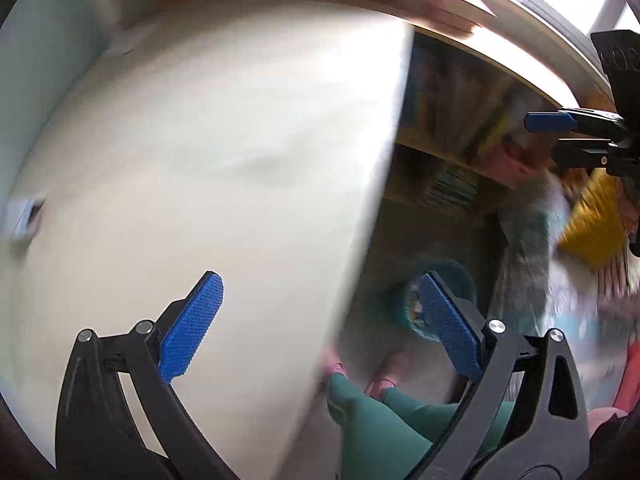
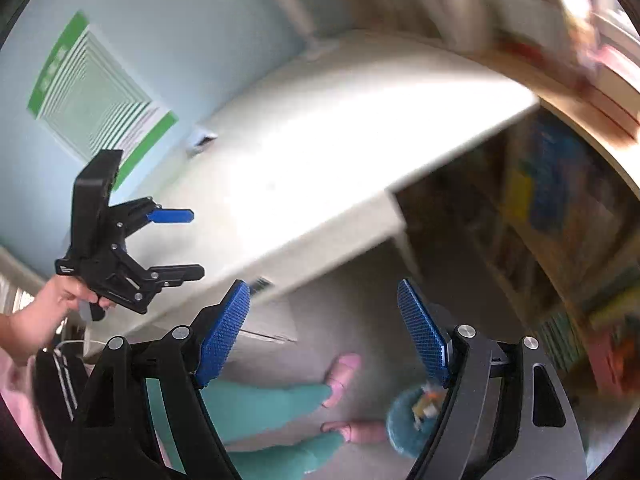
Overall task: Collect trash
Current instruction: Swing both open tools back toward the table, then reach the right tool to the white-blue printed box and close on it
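Blue-padded left claw (image 1: 320, 328) and right claw (image 2: 324, 332) both gape empty above white table (image 1: 200, 160).

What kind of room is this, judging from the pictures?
Probably a child's room or study at home: a white desk against a pale blue wall, wooden shelves packed with colourful books, and a teal bin on the floor.

We are in a home, likely a child's room or study. We see a white desk (image 2: 320, 152) against a pale blue wall (image 2: 192, 20), and wooden shelves (image 2: 560, 220) crammed with colourful books.
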Demonstrator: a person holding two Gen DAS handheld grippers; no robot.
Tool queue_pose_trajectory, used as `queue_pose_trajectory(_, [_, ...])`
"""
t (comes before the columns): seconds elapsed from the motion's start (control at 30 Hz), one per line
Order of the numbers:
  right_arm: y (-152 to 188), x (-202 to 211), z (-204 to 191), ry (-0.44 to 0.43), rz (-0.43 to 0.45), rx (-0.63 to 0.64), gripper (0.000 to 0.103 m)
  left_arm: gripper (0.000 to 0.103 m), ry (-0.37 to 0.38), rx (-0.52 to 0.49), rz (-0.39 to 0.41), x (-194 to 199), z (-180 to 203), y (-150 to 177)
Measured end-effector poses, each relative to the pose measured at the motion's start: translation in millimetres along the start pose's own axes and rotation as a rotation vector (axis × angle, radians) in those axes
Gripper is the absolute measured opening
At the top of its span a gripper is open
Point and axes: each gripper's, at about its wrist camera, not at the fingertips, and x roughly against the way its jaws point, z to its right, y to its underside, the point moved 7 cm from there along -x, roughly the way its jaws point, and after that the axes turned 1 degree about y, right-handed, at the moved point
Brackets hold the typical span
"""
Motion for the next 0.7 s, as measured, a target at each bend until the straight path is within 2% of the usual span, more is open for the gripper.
queue_pose_trajectory(0.1, [-35, -37, -27, -0.046, -0.036, 0.073, 0.077, 0.096, -0.04, 0.104, 0.011, 11, -60, 15])
queue_pose_trajectory(0.33, [-102, -116, -86, -0.117, -0.119, 0.226, 0.077, 0.096, -0.118, 0.274, 0.036, 33, -166, 45])
queue_pose_trajectory(0.7, [-176, -252, -193, -0.176, -0.241, 0.465, 0.087, 0.096, -0.21, 0.507, 0.038, 47, -283, 103])
